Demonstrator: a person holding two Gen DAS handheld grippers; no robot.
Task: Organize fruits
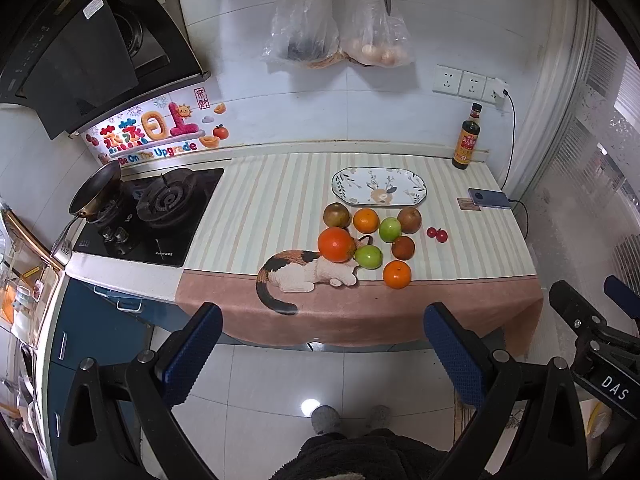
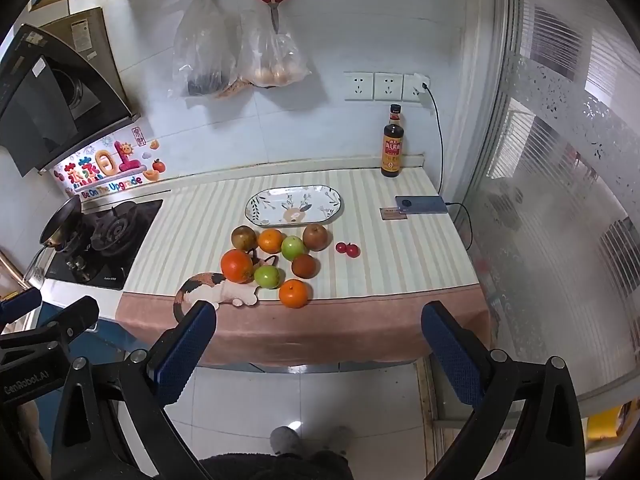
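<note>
Up close: striped tablecloth on counter, gas hob leftward, white-tiled wall.

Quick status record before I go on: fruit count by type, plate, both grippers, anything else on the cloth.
oranges: three, largest at the left of the cluster
green apples: two, e.g.
brown fruits: three, e.g.
small red fruits: two, apart to the right
plate: empty, behind the cluster
left gripper: jaws open, holding nothing, short of the counter
right gripper: same
other: phone on charge, dark bottle
</note>
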